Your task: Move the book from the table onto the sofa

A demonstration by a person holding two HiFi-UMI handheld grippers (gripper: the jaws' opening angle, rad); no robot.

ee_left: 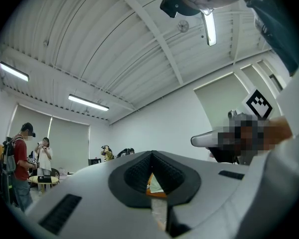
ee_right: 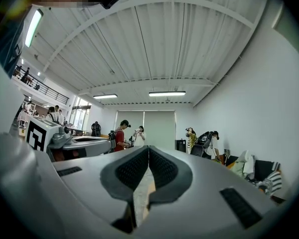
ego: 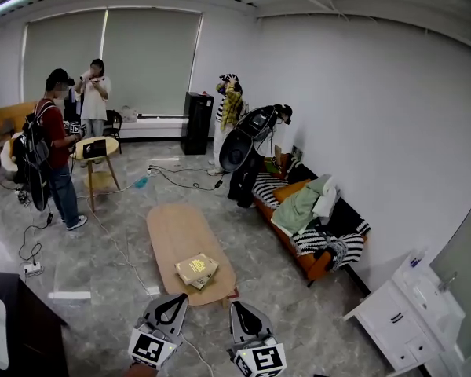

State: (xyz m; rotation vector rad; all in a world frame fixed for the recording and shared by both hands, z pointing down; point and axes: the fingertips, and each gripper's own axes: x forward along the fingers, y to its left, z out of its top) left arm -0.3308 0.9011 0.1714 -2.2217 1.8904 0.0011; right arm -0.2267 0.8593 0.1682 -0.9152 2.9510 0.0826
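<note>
Over on the far left a person in a red top (ego: 53, 144) stands by a small round table (ego: 94, 149), well apart from the action. Down at the near edge sits the left gripper (ego: 173, 299), jaws pressed together with nothing between them; its own view (ee_left: 152, 157) shows the ribbed pads meeting and no object in the gap.

Just beyond it is the prize. The book (ego: 196, 270), yellow-covered, lies flat on the near end of the long wooden table (ego: 177, 226), close to the table's right edge and set askew to the table's length. From both grippers it lies ahead, falling roughly between their two lines, and the left looks a shade nearer.

Next along, the right gripper (ego: 238, 305) is likewise closed and empty, its pads touching in its own view (ee_right: 148, 149).

Then the destination: the orange sofa (ego: 312, 261) runs along the right wall, heaped with clothes (ego: 298, 206) and striped covers, well apart from the book and to its far right. So the pickup is a reach forward, and the carry will likely swing right, which puts the right gripper on the sofa's side. Neither set of jaws can take the book until it opens. At the extreme right, a white cabinet (ego: 404, 312).
</note>
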